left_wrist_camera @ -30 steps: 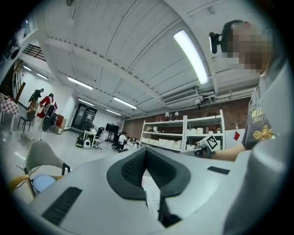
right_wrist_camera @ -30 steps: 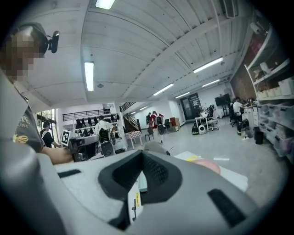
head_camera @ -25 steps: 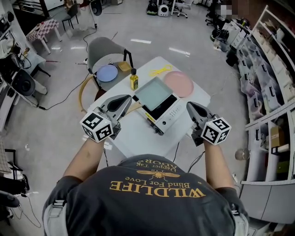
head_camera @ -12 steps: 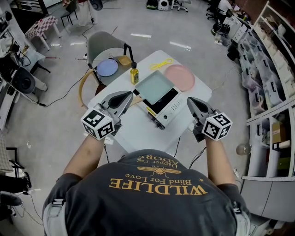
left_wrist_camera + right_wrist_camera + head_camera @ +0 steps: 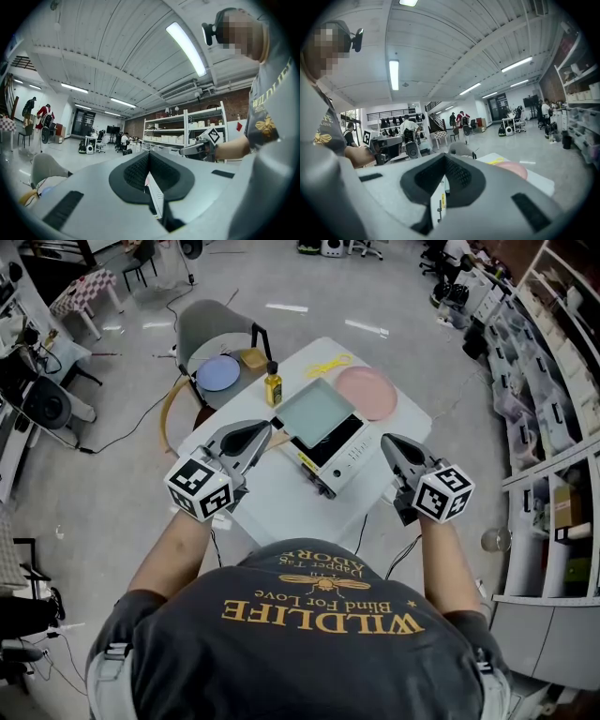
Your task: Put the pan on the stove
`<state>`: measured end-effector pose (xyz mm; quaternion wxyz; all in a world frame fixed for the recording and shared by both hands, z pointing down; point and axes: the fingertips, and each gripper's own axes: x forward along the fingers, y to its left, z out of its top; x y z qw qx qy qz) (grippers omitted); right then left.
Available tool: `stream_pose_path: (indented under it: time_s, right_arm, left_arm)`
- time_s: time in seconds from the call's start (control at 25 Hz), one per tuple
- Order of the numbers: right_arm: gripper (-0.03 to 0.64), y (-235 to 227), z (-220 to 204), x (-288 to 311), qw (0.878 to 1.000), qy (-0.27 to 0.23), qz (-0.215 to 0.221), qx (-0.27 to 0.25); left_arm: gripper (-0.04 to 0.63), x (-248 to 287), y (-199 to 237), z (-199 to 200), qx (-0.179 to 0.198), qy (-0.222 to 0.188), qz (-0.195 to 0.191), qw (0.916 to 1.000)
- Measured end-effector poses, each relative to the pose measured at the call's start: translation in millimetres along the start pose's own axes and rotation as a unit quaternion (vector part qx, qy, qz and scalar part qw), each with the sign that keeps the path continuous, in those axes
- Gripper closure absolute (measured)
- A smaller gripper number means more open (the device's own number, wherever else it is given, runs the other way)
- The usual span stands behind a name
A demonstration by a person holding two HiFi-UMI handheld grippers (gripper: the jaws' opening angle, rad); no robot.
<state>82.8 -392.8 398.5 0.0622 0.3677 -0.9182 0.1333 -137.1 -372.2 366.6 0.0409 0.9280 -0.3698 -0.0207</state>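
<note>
Bright and even all round, lit by long ceiling tubes (image 5: 186,49). White glare streaks on the shiny floor (image 5: 286,307) in the head view. Shadows soft, barely there. Heavy fisheye bending plus black corners in both gripper views. Up-close jaws kinda soft, background sharper.

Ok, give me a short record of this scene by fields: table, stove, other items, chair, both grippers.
table: white table, person at its near edge
stove: white stove mid-table; square grey-green slab on its far part, cannot tell if it is the pan
other items: oil bottle, pink plate, yellow cord
chair: grey chair beyond the table, blue plate on its seat
left gripper: shut, empty
right gripper: shut, empty
</note>
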Motion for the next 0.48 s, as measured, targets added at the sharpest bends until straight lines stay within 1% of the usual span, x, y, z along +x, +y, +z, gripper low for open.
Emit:
stream_pose_path:
  time_s: [0.48]
  right_arm:
    - [0.617, 1.1, 0.5, 3.2, 1.0, 0.001, 0.006, -0.005]
  left_arm:
    - [0.595, 0.5, 1.7, -1.4, 0.004, 0.004, 0.003, 1.0]
